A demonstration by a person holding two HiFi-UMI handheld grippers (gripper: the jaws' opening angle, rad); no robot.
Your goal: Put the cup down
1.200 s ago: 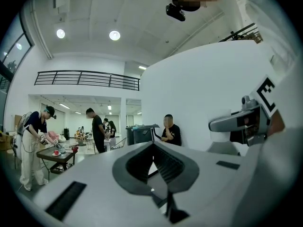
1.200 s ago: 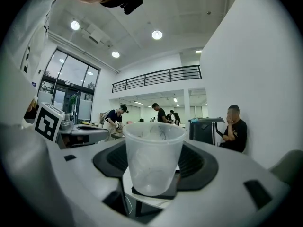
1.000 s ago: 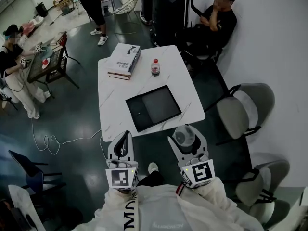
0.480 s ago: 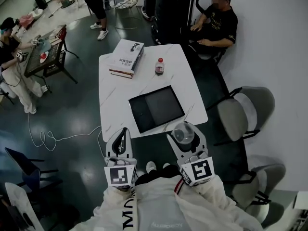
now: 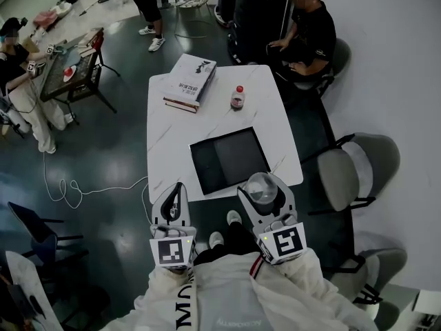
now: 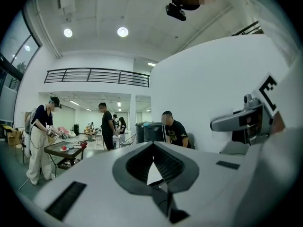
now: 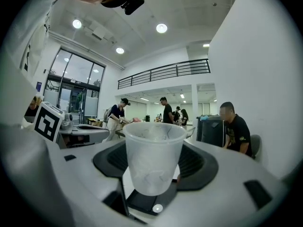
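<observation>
Right, status: the right hand-held gripper (image 5: 263, 193) is clamped on the clear cup (image 7: 154, 157), with its pads on the lower wall. The cup is upright, mouth up, and looks empty. That's a sensible carry pose: nothing tips, and it can go straight down.

The left hand-held gripper (image 5: 177, 189) has its jaws together with nothing in them. It hangs left of the black tray's (image 5: 229, 158) near edge, level with the right one, parked out of the way I'd judge.

The cup is in the air just off the tray's near right corner, about over the near edge of the table (image 5: 172, 150). From the head view I can't tell if it's fully over the top or partly past the edge.

Room: the bare strip right of the tray is narrow, with the table edge close. The tray itself is flat and free. The books (image 5: 189, 81) and bottle (image 5: 238, 98) sit beyond the tray's far side, well apart from the cup. A chair (image 5: 358, 171) stands right of the tray, off the table. I'd move forward before lowering.
</observation>
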